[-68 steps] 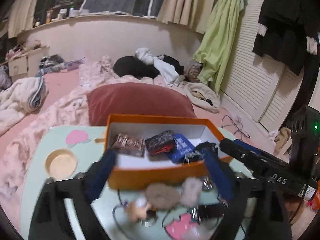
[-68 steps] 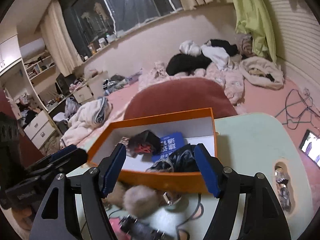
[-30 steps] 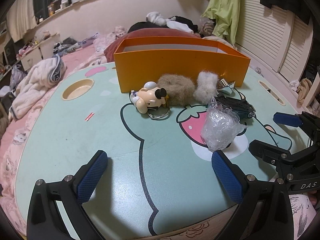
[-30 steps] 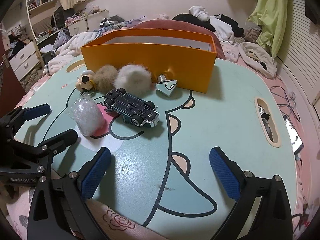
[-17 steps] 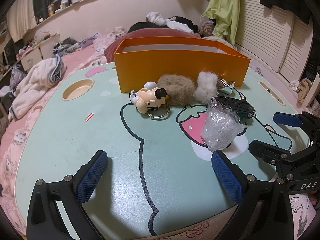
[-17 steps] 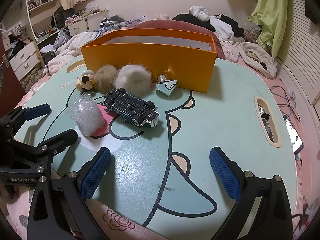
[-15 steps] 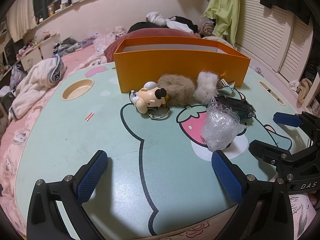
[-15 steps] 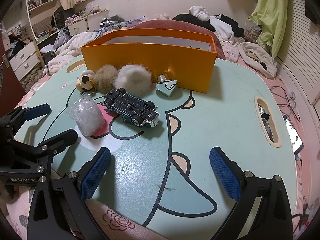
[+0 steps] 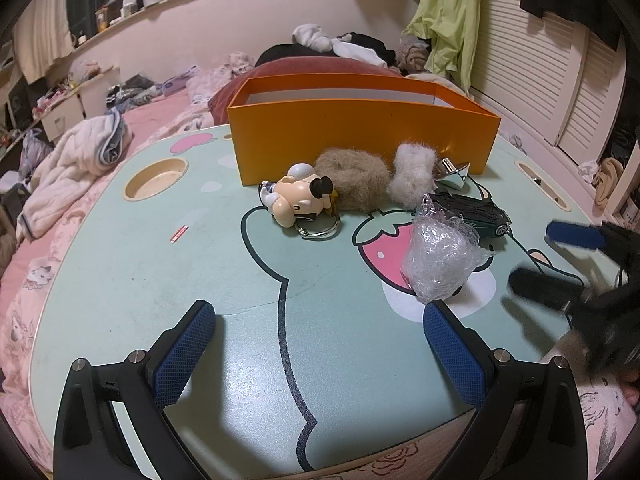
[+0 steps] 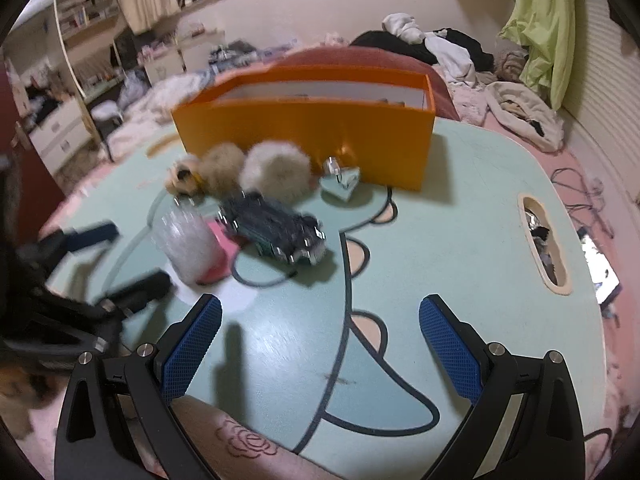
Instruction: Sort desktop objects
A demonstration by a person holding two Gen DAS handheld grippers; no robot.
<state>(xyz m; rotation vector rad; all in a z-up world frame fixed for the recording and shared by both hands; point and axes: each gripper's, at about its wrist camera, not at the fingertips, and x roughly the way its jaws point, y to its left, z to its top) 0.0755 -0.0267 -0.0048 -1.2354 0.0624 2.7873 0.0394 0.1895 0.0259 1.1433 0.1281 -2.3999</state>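
Both empty and spread wide at the near edge of the mint-green cartoon-printed surface [image 9: 120, 280]: left gripper [image 9: 320, 344], right gripper [image 10: 320, 340]. Clustered toward 12 o'clock of the left gripper, before the orange cardboard box [image 9: 360, 136]: cream cartoon-figure keychain [image 9: 296, 200], brown fluffy scrunchie [image 9: 352, 180], white fluffy scrunchie [image 9: 412, 176]. Nearer, at 1 o'clock, crumpled clear plastic wrap [image 9: 440, 256]; just beyond it, dark green toy car [image 9: 472, 212] lying belly-up. Seen from the right gripper, blurred, at 11 o'clock. Probably stiff, light and smooth, so best pinched across its narrow sides. Wrap likely weightless, crushable, springy; scrunchies soft, forgiving anywhere.
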